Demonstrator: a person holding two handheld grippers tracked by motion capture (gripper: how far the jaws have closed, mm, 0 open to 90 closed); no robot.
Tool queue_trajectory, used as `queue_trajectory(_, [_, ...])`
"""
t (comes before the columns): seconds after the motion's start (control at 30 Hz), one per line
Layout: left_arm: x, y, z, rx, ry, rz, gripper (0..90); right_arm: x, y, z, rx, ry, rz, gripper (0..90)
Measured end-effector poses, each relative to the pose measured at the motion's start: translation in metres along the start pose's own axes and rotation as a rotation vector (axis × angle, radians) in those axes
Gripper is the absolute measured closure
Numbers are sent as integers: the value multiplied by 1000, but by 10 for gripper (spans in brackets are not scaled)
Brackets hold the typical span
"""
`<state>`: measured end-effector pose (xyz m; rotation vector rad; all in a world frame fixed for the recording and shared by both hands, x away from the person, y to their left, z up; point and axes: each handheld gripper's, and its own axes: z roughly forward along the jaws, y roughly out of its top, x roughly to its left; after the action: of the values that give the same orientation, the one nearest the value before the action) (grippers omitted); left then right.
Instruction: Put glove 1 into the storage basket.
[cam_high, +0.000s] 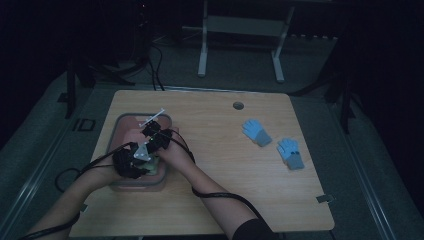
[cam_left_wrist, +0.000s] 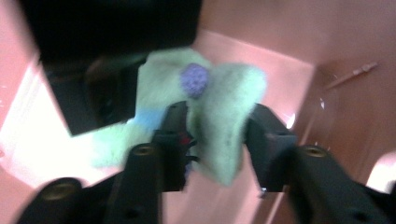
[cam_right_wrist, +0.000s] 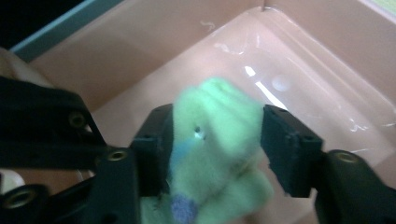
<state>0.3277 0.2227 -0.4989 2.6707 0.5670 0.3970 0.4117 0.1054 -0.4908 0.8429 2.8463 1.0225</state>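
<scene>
A pale green fuzzy glove (cam_left_wrist: 219, 116) with a purple bobble (cam_left_wrist: 194, 79) and a blue patch hangs inside a pink plastic bin (cam_left_wrist: 280, 28). It lies between the jaws of my left gripper (cam_left_wrist: 212, 126), which stand a little apart around a fold of it, seemingly without pinching. In the right gripper view the same glove (cam_right_wrist: 215, 126) sits between the wider-spread jaws of my right gripper (cam_right_wrist: 215, 135), loose against the left pad. From above, both grippers, left (cam_high: 131, 162) and right (cam_high: 156, 136), are down in the bin (cam_high: 120, 122) close together.
Two blue gloves with grey cuffs (cam_high: 256, 132) (cam_high: 291, 153) lie on the right half of the wooden table (cam_high: 225, 190). A thin white stick (cam_high: 155, 117) rests on the bin's far rim. A round hole (cam_high: 238, 105) is near the table's back edge.
</scene>
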Motion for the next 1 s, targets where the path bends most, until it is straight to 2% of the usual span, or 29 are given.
queue_trajectory(0.13, [-3, 0, -5, -23, 26, -25, 481, -4, 0, -5, -14, -2, 7, 394])
queue_trajectory(0.2, [-4, 1, -10, -47, 27, -43, 475, -5, 1, -9, -28, -2, 10, 371])
queue_trajectory(0.23, [-5, 1, -13, -46, 45, -45, 447, -6, 1, -11, -35, 0, 9, 355])
queue_trajectory(0.33, [-6, 2, -24, -81, 60, -80, 409, -6, 1, -20, -52, 1, 0, 316])
queue_trajectory(0.47, [-6, 5, -37, -127, 60, -130, 415, -8, -2, -33, -72, 31, 3, 264])
queue_trajectory(0.57, [-9, 10, -42, -159, 53, -142, 419, -10, -7, -44, -92, 44, 4, 250])
queue_trajectory(0.7, [-16, 20, -44, -169, 28, -126, 428, -16, -15, -57, -109, 45, 15, 242])
queue_trajectory(0.77, [-20, 27, -43, -159, 16, -100, 428, -18, -20, -63, -113, 42, 14, 222])
queue_trajectory(0.8, [-20, 27, -43, -159, 16, -100, 428, -18, -20, -63, -113, 42, 14, 222])
queue_trajectory(0.87, [-27, 36, -43, -159, -5, -76, 429, -23, -28, -71, -120, 36, 9, 207])
queue_trajectory(1.0, [-33, 46, -41, -163, -16, -61, 435, -29, -36, -80, -128, 25, 19, 207])
